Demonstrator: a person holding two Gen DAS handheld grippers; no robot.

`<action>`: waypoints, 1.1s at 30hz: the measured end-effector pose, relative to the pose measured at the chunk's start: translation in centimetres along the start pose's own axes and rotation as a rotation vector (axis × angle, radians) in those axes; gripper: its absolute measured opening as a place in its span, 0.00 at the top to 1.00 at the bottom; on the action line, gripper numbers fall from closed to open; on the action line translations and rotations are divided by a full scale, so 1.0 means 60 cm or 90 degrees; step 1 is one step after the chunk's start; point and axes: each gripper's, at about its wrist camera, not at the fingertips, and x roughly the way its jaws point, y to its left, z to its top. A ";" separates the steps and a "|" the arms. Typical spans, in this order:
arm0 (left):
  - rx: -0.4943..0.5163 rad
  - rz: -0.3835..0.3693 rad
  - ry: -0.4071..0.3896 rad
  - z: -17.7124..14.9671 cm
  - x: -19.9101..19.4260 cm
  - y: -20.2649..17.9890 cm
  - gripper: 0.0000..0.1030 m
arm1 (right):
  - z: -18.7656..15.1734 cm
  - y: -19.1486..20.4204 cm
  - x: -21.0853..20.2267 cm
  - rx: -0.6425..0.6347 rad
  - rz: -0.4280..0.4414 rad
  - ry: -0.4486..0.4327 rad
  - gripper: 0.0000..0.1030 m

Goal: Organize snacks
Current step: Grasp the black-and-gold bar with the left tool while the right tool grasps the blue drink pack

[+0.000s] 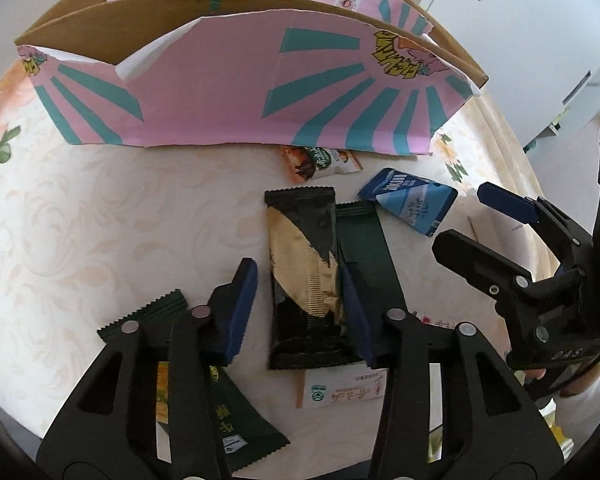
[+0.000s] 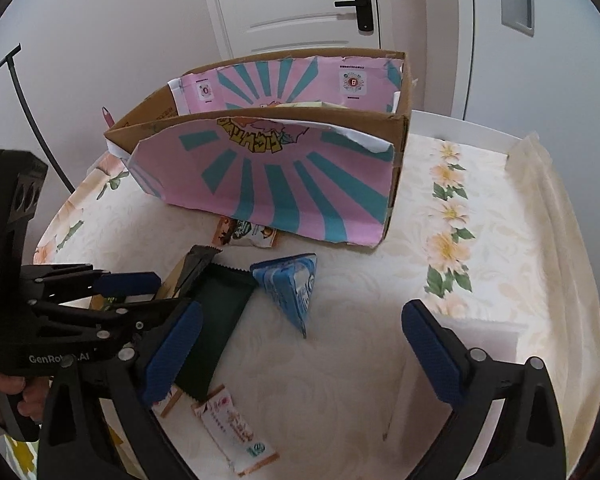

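Note:
My left gripper (image 1: 296,308) is open, its blue pads on either side of a black-and-gold snack packet (image 1: 304,276) lying on the table. A dark green packet (image 1: 370,256) lies under its right side; it also shows in the right wrist view (image 2: 216,312). A blue triangular packet (image 1: 410,200) (image 2: 292,292) and a brown-green packet (image 1: 320,162) (image 2: 248,234) lie near the pink-and-teal cardboard box (image 1: 228,100) (image 2: 284,184). My right gripper (image 2: 300,352) is open and empty above the cloth; it also shows in the left wrist view (image 1: 472,220).
Another dark green packet (image 1: 236,412) and a white sachet (image 1: 340,390) lie near the table's front edge. A white-pink sachet (image 2: 236,428) lies below the right gripper. A white door (image 2: 300,4) stands behind the box. A floral cloth (image 2: 480,220) covers the table.

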 end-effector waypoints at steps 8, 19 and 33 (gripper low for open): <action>0.040 0.027 0.026 0.001 0.006 -0.013 0.63 | 0.002 0.003 0.012 -0.001 0.011 0.005 0.04; 0.026 0.023 0.019 0.000 -0.001 -0.004 0.73 | 0.008 0.004 0.014 -0.007 0.007 0.008 0.04; 0.010 0.028 -0.013 -0.002 -0.054 0.016 0.73 | 0.016 0.006 0.031 -0.020 0.010 0.025 0.16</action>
